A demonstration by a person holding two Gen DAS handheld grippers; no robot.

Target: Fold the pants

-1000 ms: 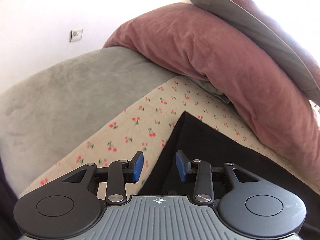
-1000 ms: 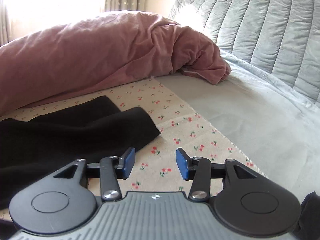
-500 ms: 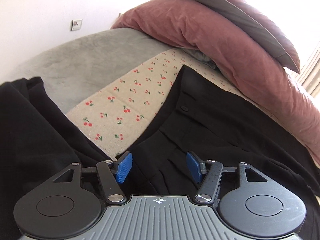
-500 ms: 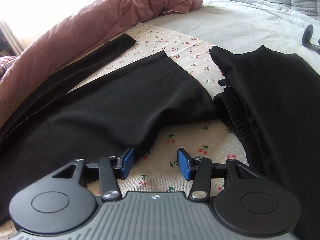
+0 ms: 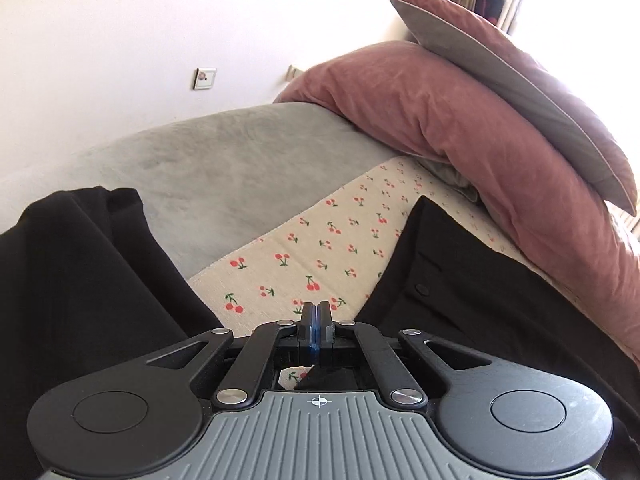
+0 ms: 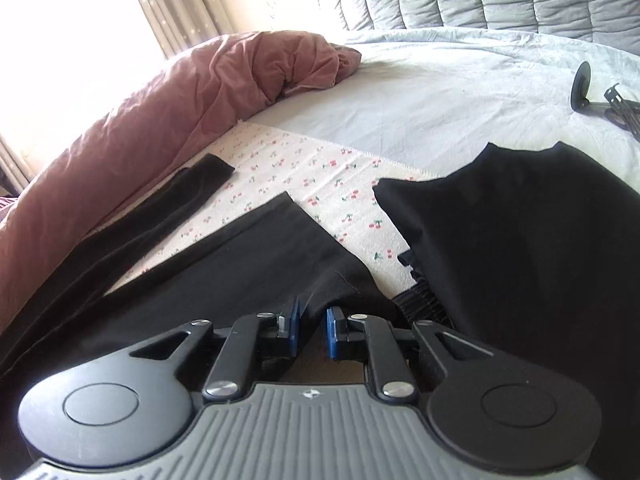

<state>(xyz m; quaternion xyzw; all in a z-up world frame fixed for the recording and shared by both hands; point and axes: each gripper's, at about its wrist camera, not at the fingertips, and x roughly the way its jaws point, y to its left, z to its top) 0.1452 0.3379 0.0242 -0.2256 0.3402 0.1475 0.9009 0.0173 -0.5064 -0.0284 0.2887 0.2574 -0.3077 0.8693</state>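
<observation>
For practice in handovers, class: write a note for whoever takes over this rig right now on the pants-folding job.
Left gripper: shut, beside the pants' buttoned waist; whether it pinches cloth cannot be told.
Right gripper: jaws closing, with leg cloth between the pads.
Pants: spread flat on the cherry cloth, the two legs lying apart.
Other black garment: beside the pants, not part of this job.
Done: pants laid out.
Left: every fold; probably bring one leg over the other first.
</observation>
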